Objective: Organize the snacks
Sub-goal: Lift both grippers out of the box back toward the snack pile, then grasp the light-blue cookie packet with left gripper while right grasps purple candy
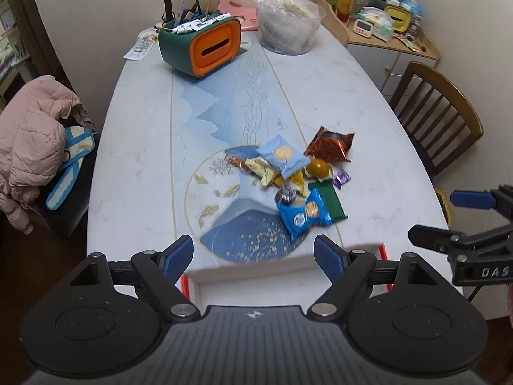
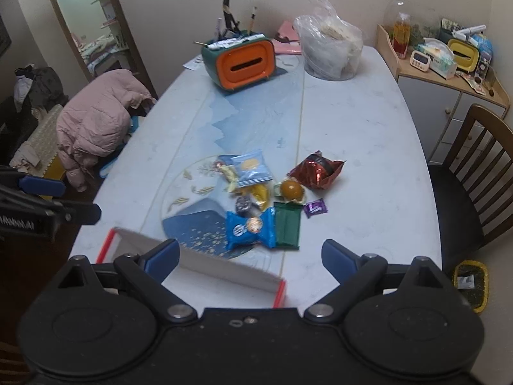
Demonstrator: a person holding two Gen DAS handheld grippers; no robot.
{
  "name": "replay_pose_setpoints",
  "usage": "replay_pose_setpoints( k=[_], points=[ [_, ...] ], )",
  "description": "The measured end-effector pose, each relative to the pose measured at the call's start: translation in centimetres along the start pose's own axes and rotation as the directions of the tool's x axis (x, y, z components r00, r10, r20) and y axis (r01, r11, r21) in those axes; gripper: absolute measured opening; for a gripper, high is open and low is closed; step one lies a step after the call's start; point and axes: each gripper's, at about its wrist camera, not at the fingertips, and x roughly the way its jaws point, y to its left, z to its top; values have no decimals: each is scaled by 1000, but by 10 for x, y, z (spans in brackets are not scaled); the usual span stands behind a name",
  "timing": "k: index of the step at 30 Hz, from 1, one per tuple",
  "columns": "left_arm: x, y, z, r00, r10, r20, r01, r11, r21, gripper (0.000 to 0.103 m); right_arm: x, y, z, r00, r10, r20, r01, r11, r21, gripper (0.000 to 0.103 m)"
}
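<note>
A pile of wrapped snacks lies mid-table: a light blue packet [image 1: 282,157] [image 2: 251,168], a red foil packet [image 1: 330,144] [image 2: 315,170], a round brown sweet [image 1: 317,168] [image 2: 291,189], a purple candy [image 1: 341,178] [image 2: 315,207], a blue packet [image 1: 303,215] [image 2: 250,227] and a green bar [image 1: 330,202] [image 2: 288,227]. A white box with red edges [image 1: 282,258] [image 2: 208,260] stands at the table's near edge. My left gripper [image 1: 253,250] [image 2: 64,199] hangs open above the box, holding nothing. My right gripper [image 2: 250,253] [image 1: 449,218] is open and empty too, to the right of it.
At the far end stand an orange-and-green organizer [image 1: 205,45] [image 2: 240,61], a lamp and a clear plastic bag [image 1: 288,22] [image 2: 330,48]. A wooden chair [image 1: 439,112] [image 2: 474,166] is on the right, a pink jacket [image 1: 32,134] [image 2: 99,115] on the left, a cluttered cabinet [image 2: 449,73] behind.
</note>
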Motion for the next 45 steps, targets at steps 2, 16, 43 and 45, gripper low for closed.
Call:
replay_pose_setpoints(
  k=[2,16,43,45],
  points=[
    [9,-4,17,1000,3,-19,-3,1000,-3,82,8,-8,10,1000,-7,-7,7,1000,5,96],
    [115,-39,101,985,63,-161,-68,997,-28,82,90,-70,54,993,-12,-117,13,1000,6,94],
    [283,-42,129,929,34,-368,-131,961,-243,82,245,-108,41,951,-8,-309,5,1000,-9,54],
    [288,-42,129,926,39,-375,-138,961,-240,82,249,-107,41,951,-10,-309,5,1000,-17,49]
  ],
)
